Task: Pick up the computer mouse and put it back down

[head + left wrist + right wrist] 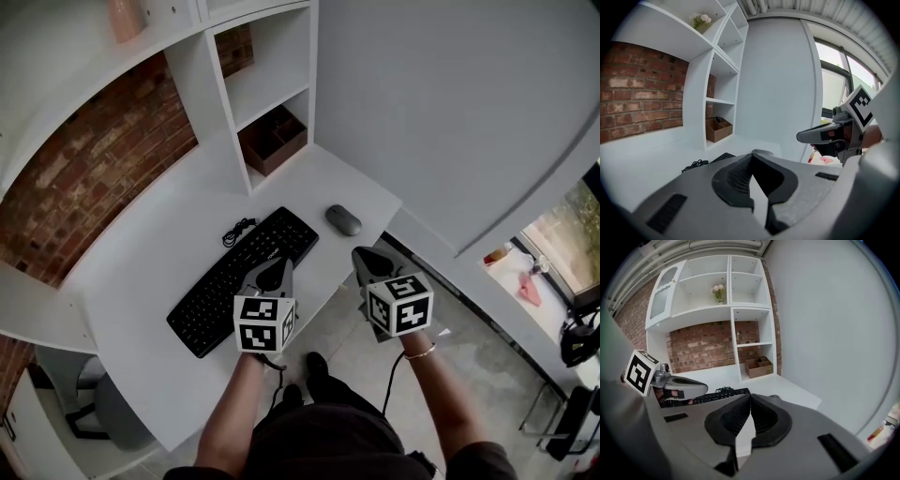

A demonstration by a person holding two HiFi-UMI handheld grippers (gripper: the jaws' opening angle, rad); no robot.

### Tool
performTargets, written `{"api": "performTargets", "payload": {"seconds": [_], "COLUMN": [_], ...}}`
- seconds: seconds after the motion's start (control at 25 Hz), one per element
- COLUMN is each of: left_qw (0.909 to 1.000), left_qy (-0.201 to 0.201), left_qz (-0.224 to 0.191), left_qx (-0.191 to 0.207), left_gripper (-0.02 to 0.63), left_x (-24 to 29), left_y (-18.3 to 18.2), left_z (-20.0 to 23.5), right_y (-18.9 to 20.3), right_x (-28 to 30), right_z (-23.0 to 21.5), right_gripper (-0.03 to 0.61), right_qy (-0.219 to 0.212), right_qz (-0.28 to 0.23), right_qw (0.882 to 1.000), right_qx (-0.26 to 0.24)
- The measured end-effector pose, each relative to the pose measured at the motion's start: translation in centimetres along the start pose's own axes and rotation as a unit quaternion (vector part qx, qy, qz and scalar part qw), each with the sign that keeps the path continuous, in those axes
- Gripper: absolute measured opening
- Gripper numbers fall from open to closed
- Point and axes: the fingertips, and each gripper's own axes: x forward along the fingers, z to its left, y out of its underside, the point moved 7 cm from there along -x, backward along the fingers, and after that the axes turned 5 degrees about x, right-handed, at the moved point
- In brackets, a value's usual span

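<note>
A grey computer mouse (343, 220) lies on the white desk (141, 253), just right of the black keyboard (225, 281). My left gripper (275, 265) hovers over the keyboard's near right part, jaws shut and empty. My right gripper (367, 255) hangs off the desk's front right edge, short of the mouse, jaws shut with nothing between them. In the left gripper view the jaw tips (752, 155) meet, and only a sliver of the mouse (761, 152) shows above them. The right gripper view shows its tips (750, 395) touching, the mouse (774, 396) just beyond.
A coiled black cable (239, 230) lies behind the keyboard. A brown box (274, 139) sits in the lowest shelf cubby at the desk's back. A grey chair (84, 403) stands at the left below the desk. A grey wall closes the right side.
</note>
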Motion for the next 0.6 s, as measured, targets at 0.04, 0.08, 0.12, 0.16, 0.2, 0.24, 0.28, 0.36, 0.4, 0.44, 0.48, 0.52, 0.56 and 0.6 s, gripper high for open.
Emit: {"api": "performTargets", "payload": {"seconds": [0.04, 0.08, 0.12, 0.16, 0.2, 0.24, 0.28, 0.36, 0.4, 0.44, 0.48, 0.52, 0.56, 0.6], "left_qw": [1.0000, 1.0000, 1.0000, 1.0000, 1.0000, 1.0000, 1.0000, 0.9999, 0.9999, 0.9999, 0.9999, 0.9999, 0.9999, 0.9999], "left_qy": [0.000, 0.001, 0.001, 0.000, 0.000, 0.000, -0.001, -0.001, -0.002, -0.002, -0.003, -0.004, -0.005, -0.005], "left_qz": [-0.001, -0.002, -0.003, -0.004, -0.005, -0.007, -0.008, -0.011, -0.012, -0.012, -0.012, -0.012, -0.011, -0.011], "left_qx": [0.000, 0.001, 0.001, 0.001, 0.001, 0.001, 0.000, -0.002, -0.004, -0.005, -0.005, -0.005, -0.005, -0.005], "left_gripper": [0.009, 0.009, 0.009, 0.009, 0.009, 0.009, 0.009, 0.009, 0.009, 0.009, 0.009, 0.009, 0.009, 0.009], "left_x": [-0.4, -0.7, -1.1, -1.4, -1.8, -2.1, -2.4, -3.2, -3.6, -4.0, -4.3, -4.7, -5.1, -5.4], "left_y": [0.0, 0.0, 0.1, 0.1, 0.2, 0.3, 0.4, 0.7, 0.8, 0.9, 1.1, 1.2, 1.3, 1.4], "left_z": [0.0, 0.0, 0.0, 0.0, 0.1, 0.1, 0.1, 0.2, 0.2, 0.3, 0.3, 0.4, 0.5, 0.5], "right_y": [0.1, 0.3, 0.4, 0.5, 0.6, 0.8, 1.0, 1.4, 1.6, 1.9, 2.2, 2.4, 2.7, 3.0], "right_x": [-0.3, -0.6, -0.8, -1.1, -1.3, -1.6, -1.9, -2.5, -2.7, -3.0, -3.2, -3.4, -3.6, -3.8], "right_z": [0.3, 0.6, 0.9, 1.2, 1.5, 1.9, 2.2, 2.7, 3.0, 3.2, 3.4, 3.7, 3.9, 4.1], "right_gripper": [0.009, 0.008, 0.008, 0.006, 0.006, 0.006, 0.005, 0.005, 0.005, 0.006, 0.005, 0.005, 0.005, 0.005], "right_qy": [0.000, 0.001, 0.001, 0.002, 0.003, 0.004, 0.004, 0.004, 0.005, 0.007, 0.008, 0.009, 0.010, 0.011], "right_qz": [-0.001, -0.003, -0.005, -0.008, -0.011, -0.014, -0.018, -0.026, -0.029, -0.032, -0.034, -0.036, -0.037, -0.038], "right_qw": [1.000, 1.000, 1.000, 1.000, 1.000, 1.000, 1.000, 0.999, 0.999, 0.999, 0.999, 0.999, 0.998, 0.998], "right_qx": [0.003, 0.005, 0.006, 0.006, 0.006, 0.007, 0.011, 0.022, 0.028, 0.032, 0.036, 0.040, 0.043, 0.046]}}
